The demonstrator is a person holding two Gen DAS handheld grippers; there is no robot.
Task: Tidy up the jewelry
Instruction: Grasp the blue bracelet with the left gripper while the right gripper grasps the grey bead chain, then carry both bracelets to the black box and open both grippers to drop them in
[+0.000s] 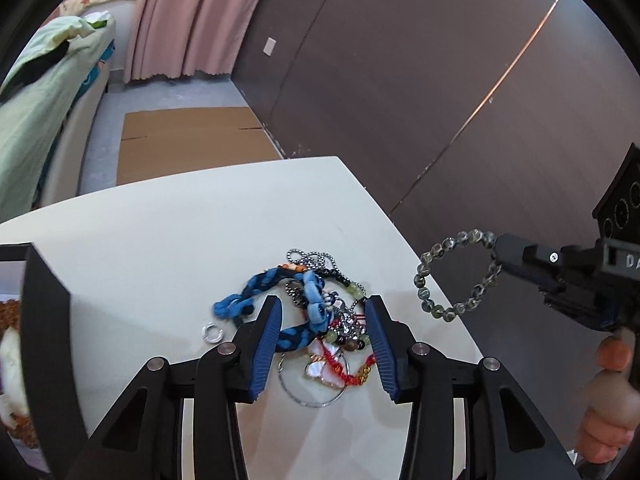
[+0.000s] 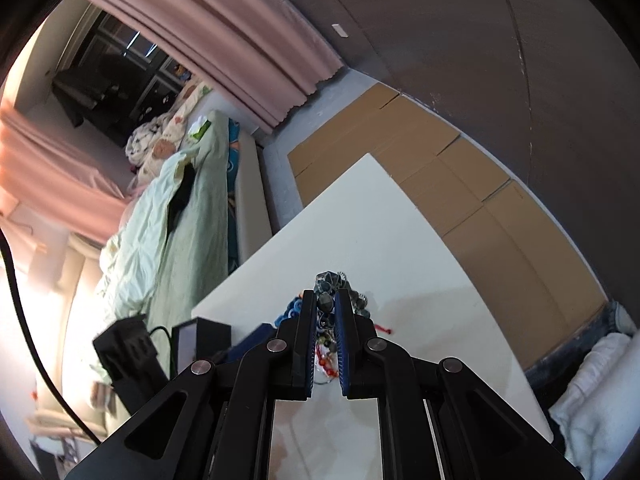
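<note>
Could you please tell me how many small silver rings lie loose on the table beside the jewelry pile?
1: the silver ring lies left of the jewelry pile; others may be hidden.

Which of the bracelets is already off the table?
The grey-green bead bracelet: it hangs in the air, pinched by the right gripper. The blue braided one lies in the tangle on the table.

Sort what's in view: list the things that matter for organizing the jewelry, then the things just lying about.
Part of the job:
beaded bracelet, held by the right gripper
jewelry pile on the table
small silver ring
left gripper, open over the pile

Just lying about:
cardboard
bed
curtain
</note>
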